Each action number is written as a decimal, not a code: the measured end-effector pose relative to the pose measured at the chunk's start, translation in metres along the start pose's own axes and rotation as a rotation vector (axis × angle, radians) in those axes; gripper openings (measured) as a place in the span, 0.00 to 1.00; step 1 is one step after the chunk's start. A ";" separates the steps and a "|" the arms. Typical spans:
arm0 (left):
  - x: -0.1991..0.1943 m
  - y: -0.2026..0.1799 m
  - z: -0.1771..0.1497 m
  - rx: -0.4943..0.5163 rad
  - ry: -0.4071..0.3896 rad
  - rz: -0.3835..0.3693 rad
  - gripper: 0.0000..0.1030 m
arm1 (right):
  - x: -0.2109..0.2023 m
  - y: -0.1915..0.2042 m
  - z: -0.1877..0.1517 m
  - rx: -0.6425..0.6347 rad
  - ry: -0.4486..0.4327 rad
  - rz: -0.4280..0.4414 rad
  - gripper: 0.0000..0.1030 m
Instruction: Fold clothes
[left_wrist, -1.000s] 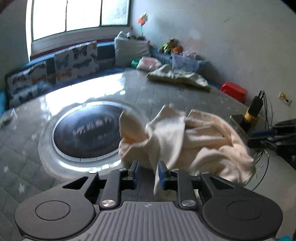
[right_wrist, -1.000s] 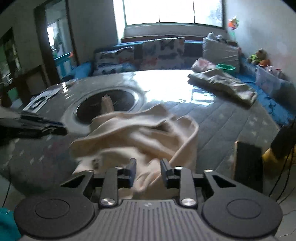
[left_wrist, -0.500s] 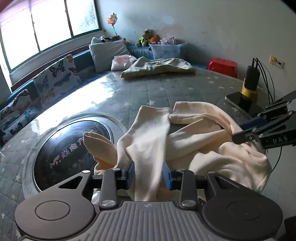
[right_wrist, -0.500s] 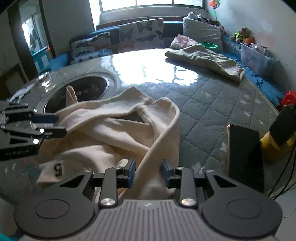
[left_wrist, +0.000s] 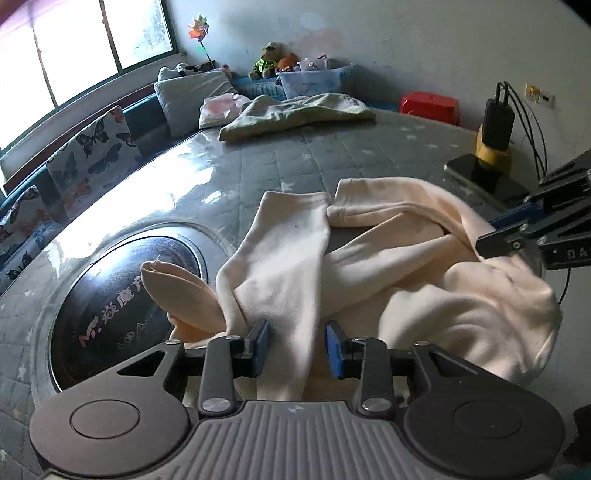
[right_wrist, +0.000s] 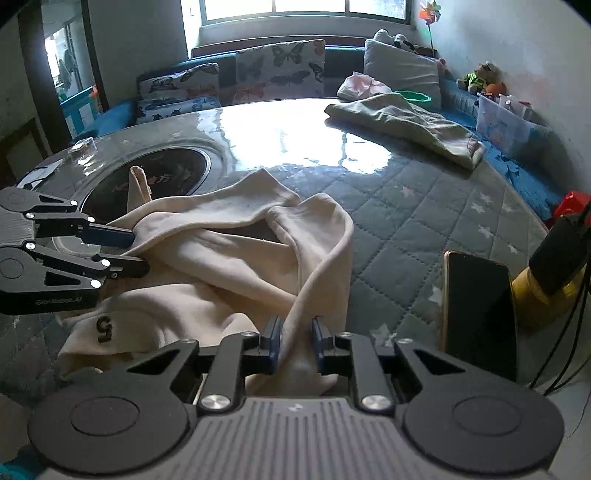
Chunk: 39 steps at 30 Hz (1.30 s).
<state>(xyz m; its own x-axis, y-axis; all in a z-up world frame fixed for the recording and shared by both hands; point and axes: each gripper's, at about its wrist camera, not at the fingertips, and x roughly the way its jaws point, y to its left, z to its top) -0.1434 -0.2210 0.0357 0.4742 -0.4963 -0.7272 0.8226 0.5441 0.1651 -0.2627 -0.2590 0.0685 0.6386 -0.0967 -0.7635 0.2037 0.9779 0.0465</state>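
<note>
Nearest the left wrist camera, a fold of the cream garment (left_wrist: 388, 266) is caught between the blue pads of the left gripper (left_wrist: 297, 349), though the jaws stand fairly wide around it. Nearest the right wrist camera, the right gripper (right_wrist: 295, 345) is closed more narrowly on another edge of the same cloth. The garment is lying crumpled on the quilted round table (right_wrist: 424, 206), partly over the dark inset disc (left_wrist: 122, 302), with a printed "5" (right_wrist: 103, 328) showing near its front edge.

The step in hand is judged to be spreading the garment before any fold. It would be done best if both edges were held firmly, the hands drawn apart evenly, and the cloth lowered flat so that no twist is trapped.

Counted near to far: two grippers, one cream garment, one phone (right_wrist: 480, 314) beside it, one yellow stand (right_wrist: 546, 295) with cables, one green-grey cloth (right_wrist: 406, 122) well apart at the far side, and one red box (left_wrist: 430, 105).
</note>
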 end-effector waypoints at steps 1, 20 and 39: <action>-0.001 0.003 0.000 -0.009 -0.005 0.001 0.10 | 0.000 0.001 0.000 -0.010 -0.001 0.000 0.15; -0.062 0.150 0.004 -0.409 -0.149 0.183 0.03 | -0.033 0.029 0.082 -0.201 -0.260 -0.049 0.03; -0.138 0.186 -0.146 -0.668 0.012 0.353 0.03 | 0.057 0.119 0.062 -0.422 0.009 0.150 0.34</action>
<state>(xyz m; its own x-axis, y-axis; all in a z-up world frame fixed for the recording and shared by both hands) -0.1020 0.0478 0.0695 0.6679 -0.2108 -0.7138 0.2550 0.9658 -0.0467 -0.1559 -0.1601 0.0706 0.6310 0.0516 -0.7741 -0.2125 0.9711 -0.1085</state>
